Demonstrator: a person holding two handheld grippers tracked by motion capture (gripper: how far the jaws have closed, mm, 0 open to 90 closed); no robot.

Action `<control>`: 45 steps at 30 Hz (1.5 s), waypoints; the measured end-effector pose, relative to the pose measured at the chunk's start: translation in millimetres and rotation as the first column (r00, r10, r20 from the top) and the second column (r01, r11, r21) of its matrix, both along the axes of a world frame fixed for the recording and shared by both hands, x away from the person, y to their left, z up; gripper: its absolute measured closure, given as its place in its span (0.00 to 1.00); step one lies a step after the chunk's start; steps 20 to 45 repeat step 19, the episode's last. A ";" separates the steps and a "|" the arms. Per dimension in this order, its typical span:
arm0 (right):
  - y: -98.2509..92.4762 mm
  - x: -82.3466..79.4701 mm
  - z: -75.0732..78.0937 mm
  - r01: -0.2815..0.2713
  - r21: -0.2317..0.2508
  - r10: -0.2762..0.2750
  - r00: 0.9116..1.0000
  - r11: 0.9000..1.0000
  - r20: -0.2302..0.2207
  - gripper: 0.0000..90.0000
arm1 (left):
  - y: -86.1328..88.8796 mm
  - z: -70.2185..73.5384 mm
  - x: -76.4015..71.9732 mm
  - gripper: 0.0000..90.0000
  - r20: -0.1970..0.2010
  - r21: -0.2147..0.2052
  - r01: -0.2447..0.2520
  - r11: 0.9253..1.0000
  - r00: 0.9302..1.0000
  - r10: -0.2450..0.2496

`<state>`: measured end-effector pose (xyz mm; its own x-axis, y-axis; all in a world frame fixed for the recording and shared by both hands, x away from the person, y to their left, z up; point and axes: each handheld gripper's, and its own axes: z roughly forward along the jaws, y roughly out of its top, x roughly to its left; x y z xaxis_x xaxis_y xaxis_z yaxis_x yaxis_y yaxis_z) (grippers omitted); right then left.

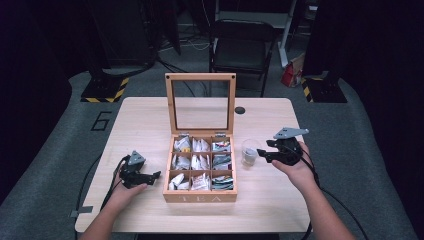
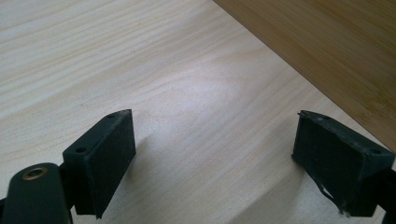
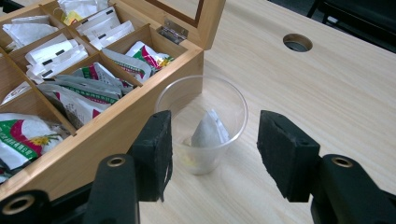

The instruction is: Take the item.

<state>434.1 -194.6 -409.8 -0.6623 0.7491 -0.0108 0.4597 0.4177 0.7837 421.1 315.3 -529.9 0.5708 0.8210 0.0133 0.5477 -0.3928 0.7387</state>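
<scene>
A wooden tea box (image 1: pixel 200 197) stands open at the table's middle, its glass lid (image 1: pixel 200 77) upright, and packets fill its compartments (image 3: pixel 88 88). Just right of the box is a clear plastic cup (image 3: pixel 201 126) with a tea bag (image 3: pixel 208 130) lying in it. My right gripper (image 3: pixel 212 149) is open just short of the cup, its jaws standing wider than the cup and not touching it. It sits right of the cup (image 1: pixel 249 152) in the high view. My left gripper (image 2: pixel 215 154) rests open and empty on the table (image 2: pixel 140 56), left of the box's side wall (image 2: pixel 327 42).
A round cable hole (image 1: pixel 240 110) lies in the tabletop behind the box's right corner. A black folding chair (image 1: pixel 242 45) stands beyond the table's far edge. Bare wood lies to the right of the cup and in front of the box.
</scene>
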 end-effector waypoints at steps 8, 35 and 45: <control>-13.7 -11.2 -11.9 0.032 0.017 -0.032 0.999 0.999 -0.012 0.49 | 0.0 0.0 0.0 0.14 0.000 -0.001 0.000 1.000 1.000 0.000; -16.9 -24.3 -28.8 0.060 0.033 -0.061 0.998 0.998 0.007 0.35 | -0.1 -0.1 0.0 0.14 0.001 -0.001 -0.001 1.000 1.000 0.001; -16.9 -24.3 -28.8 0.060 0.033 -0.061 0.998 0.998 0.007 0.35 | -0.1 -0.1 0.0 0.14 0.001 -0.001 -0.001 1.000 1.000 0.001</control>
